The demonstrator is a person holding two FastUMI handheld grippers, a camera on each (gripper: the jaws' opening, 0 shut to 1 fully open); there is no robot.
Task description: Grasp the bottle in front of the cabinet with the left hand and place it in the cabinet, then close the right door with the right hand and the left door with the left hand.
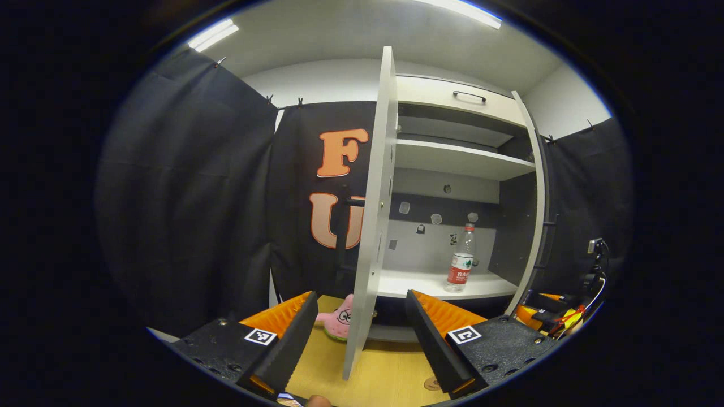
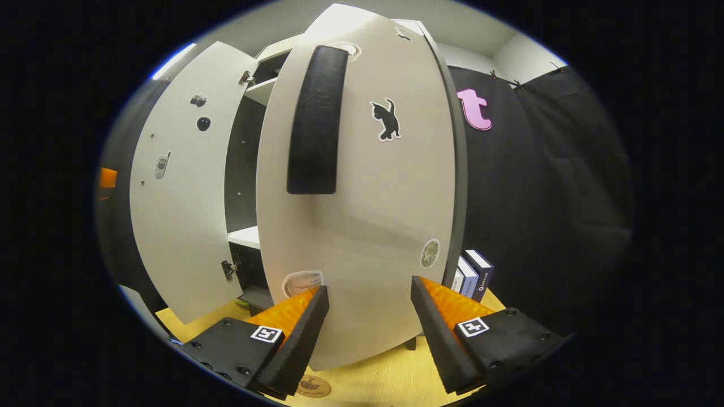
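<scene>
The left claw (image 1: 362,333) is open and empty, held low over the tabletop (image 1: 390,379) with the edge of the left door (image 1: 370,226) between its fingers. Beyond, the bottle (image 1: 461,265) stands upright on the cabinet's bottom shelf (image 1: 413,282), so placing looks done. The right claw (image 2: 367,322) is also open, just in front of the right door (image 2: 362,215). Both doors are still ajar; closing remains.
</scene>
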